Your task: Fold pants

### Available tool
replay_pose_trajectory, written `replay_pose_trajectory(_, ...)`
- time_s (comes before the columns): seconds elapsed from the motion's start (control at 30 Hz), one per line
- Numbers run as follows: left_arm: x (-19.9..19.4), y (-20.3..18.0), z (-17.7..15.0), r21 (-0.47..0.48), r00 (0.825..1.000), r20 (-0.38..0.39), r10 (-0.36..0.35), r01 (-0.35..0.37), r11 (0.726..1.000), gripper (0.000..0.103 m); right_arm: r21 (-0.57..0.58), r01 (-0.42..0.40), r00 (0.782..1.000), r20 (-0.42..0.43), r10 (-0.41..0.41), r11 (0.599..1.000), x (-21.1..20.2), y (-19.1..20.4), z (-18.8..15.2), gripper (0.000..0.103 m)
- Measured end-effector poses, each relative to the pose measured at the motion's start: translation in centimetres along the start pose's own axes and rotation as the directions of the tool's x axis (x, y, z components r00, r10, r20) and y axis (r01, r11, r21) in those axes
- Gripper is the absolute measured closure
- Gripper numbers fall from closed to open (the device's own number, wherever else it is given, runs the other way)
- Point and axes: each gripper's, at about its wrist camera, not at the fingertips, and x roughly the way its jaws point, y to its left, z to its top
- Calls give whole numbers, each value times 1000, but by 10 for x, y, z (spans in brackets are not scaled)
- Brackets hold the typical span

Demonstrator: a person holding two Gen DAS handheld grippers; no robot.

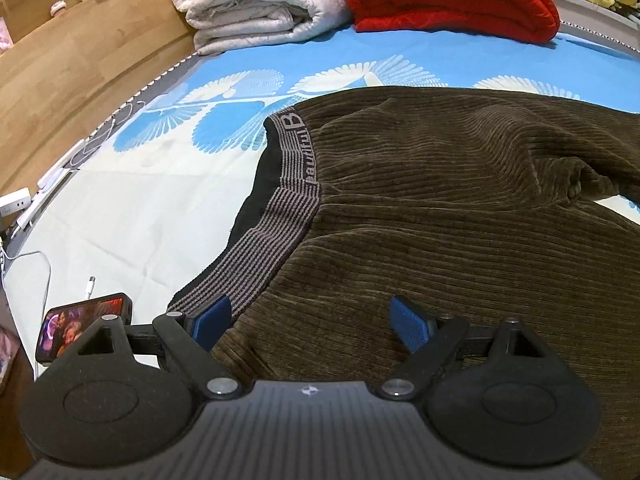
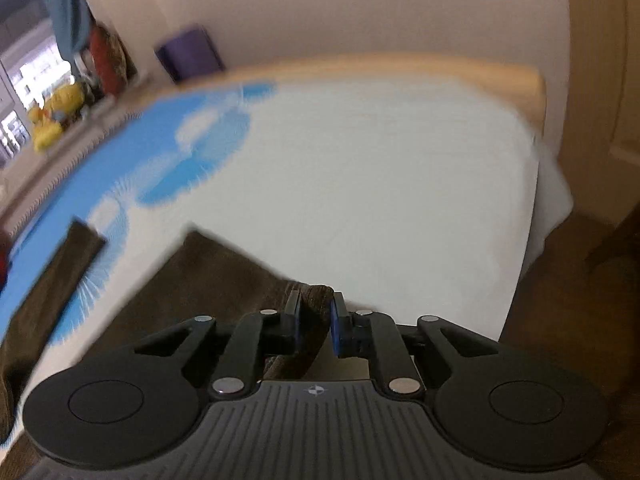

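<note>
Pants [image 1: 440,208] are lying spread on the bed [image 1: 132,208], waistband at nine o'clock, while the left claw [image 1: 312,322] is hovering released and the right claw [image 2: 316,318] is pinching a leg hem, likely for folding.

Pants [image 1: 440,208] spread on the bed [image 1: 132,208], waistband [image 1: 276,216] turned leftward, two folded blankets [image 1: 256,4] stacked behind them at the bed's far end, phone [image 1: 80,326] laid at the near left, headboard [image 1: 72,60] set along the left.
</note>
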Motion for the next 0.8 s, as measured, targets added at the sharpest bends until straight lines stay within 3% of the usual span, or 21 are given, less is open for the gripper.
replay_pose_trajectory(0.03,0,1,1,0,1000,2,2,-2,1000,13,20,37,999,-25,-36,999,9,-2,-3,66)
replay_pose_trajectory(0.07,0,2,1,2,1000,2,7,-7,1000,11,11,51,998,-39,-51,999,16,-2,-4,56)
replay_pose_trajectory(0.1,1,2,0,3,1000,0,13,-13,1000,10,-18,38,999,-20,-38,999,15,-1,-7,53)
replay_pose_trajectory(0.17,2,4,-2,7,1000,-8,22,-22,1000,10,-108,104,994,43,-100,989,7,10,-13,35)
replay_pose_trajectory(0.23,2,8,-4,10,999,-9,33,-33,999,10,-168,148,985,118,-129,975,-7,19,-16,35)
replay_pose_trajectory(0.3,2,15,-6,10,999,-7,42,-42,999,10,-192,132,977,192,-95,972,-27,31,-15,35)
replay_pose_trajectory(0.37,2,22,-9,4,999,-11,43,-43,999,10,-214,31,979,205,14,976,-50,52,-16,35)
replay_pose_trajectory(0.47,2,34,-15,-12,999,-33,27,-28,1000,10,-237,-172,968,138,209,956,-77,92,-26,33)
replay_pose_trajectory(0.6,5,49,-24,-39,997,-77,0,-3,999,10,-241,-434,897,-23,442,868,-104,154,-65,31)
replay_pose_trajectory(0.73,7,60,-33,-62,993,-109,-40,33,997,11,-268,-534,845,-153,512,802,-120,208,-122,31)
replay_pose_trajectory(0.77,7,63,-34,-70,991,-110,-75,68,995,29,-280,-555,832,-185,523,783,-120,220,-136,31)
replay_pose_trajectory(0.8,6,64,-35,-71,986,-112,-126,119,990,68,-299,-574,819,-207,536,762,-122,229,-148,31)
